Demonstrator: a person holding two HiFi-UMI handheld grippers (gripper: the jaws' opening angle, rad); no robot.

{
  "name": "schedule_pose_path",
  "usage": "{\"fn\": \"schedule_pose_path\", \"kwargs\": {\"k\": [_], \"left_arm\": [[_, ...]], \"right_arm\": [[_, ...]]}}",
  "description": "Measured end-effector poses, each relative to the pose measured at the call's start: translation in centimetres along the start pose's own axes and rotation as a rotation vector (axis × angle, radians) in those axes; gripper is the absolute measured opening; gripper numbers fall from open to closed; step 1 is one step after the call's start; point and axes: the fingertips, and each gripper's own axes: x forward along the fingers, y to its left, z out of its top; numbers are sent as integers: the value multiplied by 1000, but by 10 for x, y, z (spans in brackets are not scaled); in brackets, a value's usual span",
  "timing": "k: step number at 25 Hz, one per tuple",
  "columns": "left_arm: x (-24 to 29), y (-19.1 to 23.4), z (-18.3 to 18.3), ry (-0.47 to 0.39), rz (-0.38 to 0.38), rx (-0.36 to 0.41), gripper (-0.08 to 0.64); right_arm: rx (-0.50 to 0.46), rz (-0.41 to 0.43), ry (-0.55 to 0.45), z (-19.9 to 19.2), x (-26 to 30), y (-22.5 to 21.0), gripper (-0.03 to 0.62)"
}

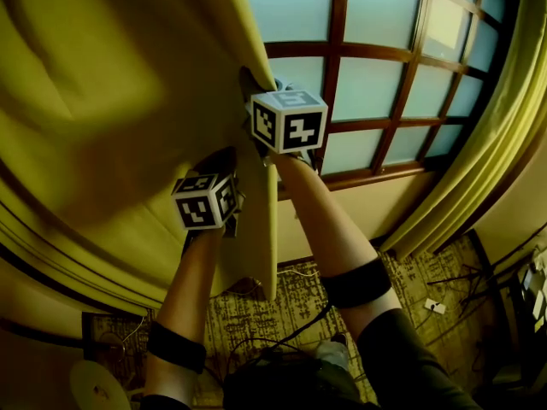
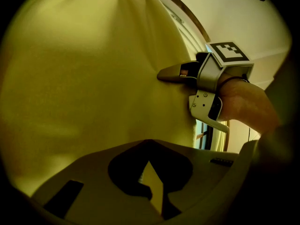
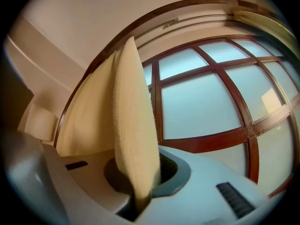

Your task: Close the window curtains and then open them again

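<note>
Yellow curtain [image 1: 111,101] edge sits betw jaws of L tool [image 2: 152,184] & R tool [image 3: 139,191], both pinching it.

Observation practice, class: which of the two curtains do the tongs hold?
The left curtain, edge pinched by the left tongs and right tongs; the right curtain hangs bunched, untouched.

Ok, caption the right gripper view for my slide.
Right gripper, jaws shut on the yellow curtain, wood-framed frosted window beyond.

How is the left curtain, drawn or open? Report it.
Partly drawn: the left curtain spreads wide, but panes beyond its edge are bare.
</note>
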Motion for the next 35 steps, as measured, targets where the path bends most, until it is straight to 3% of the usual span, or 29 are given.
{"fn": "schedule_pose_path", "kwargs": {"k": [5,23,35], "left_arm": [[26,-33,0,0,0,-9,0],[100,-139,-17,54,-16,-2,0],[146,-201,-12,39,-49,13,0]], "right_arm": [[-17,39,1,9,-11,-26,25],[5,-17,-22,24,-75,-174,23],[6,-33,-32,32,-104,-242,25]]}}
